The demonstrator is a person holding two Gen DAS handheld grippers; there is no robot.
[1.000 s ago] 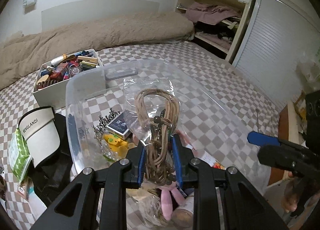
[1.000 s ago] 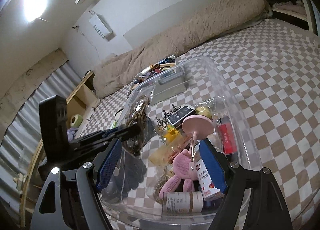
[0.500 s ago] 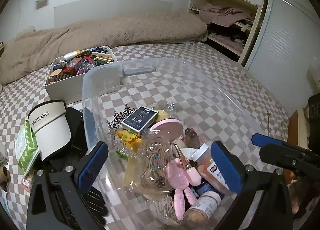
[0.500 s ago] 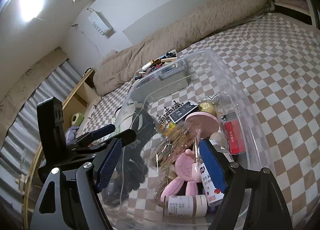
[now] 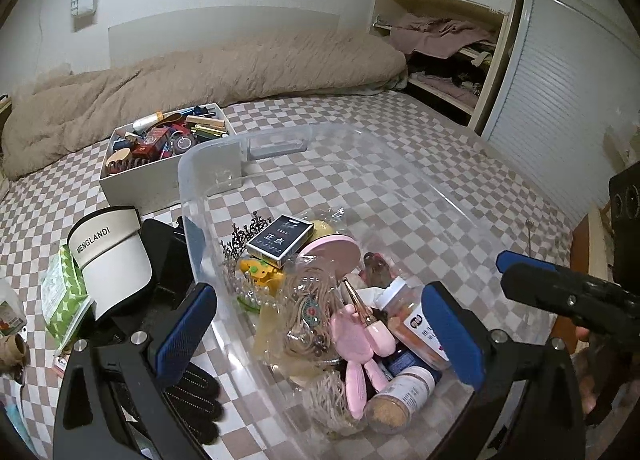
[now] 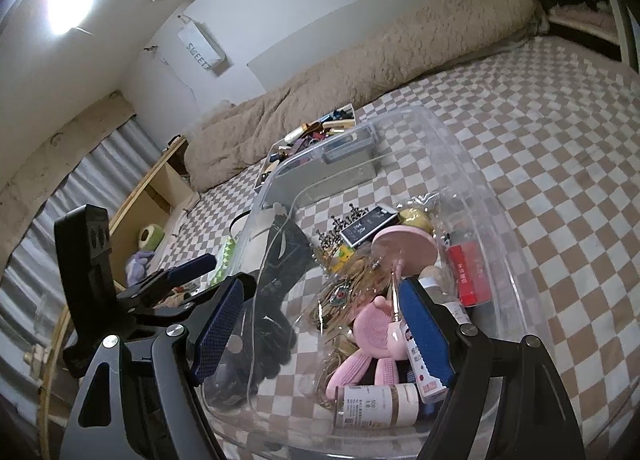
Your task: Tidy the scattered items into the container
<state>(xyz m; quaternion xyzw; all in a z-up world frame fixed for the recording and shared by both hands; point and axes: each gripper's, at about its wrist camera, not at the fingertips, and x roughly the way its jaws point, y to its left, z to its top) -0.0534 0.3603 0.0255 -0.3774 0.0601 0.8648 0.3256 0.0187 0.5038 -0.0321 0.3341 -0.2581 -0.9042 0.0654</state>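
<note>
A clear plastic bin (image 5: 400,163) (image 6: 472,163) sits on the checkered bed, holding several small items. A bagged brown cord necklace (image 5: 308,300) (image 6: 352,292) lies in it beside a pink brush (image 5: 360,344), a dark card box (image 5: 280,240) and a pink round lid (image 5: 332,256). My left gripper (image 5: 320,332) is open and empty above the bin's near end. My right gripper (image 6: 324,332) is open and empty over the bin's near edge. A white visor (image 5: 108,256), black gloves (image 5: 192,396) and a green packet (image 5: 60,292) lie left of the bin.
A white box (image 5: 160,151) full of small items stands behind the bin. A beige duvet (image 5: 200,75) lies along the wall. An open closet (image 5: 448,59) is at the back right. A wooden shelf (image 6: 160,187) stands beside the bed.
My left gripper opened and let the bagged cord necklace drop into the bin, then drew back. The right gripper stayed open and shifted little.
</note>
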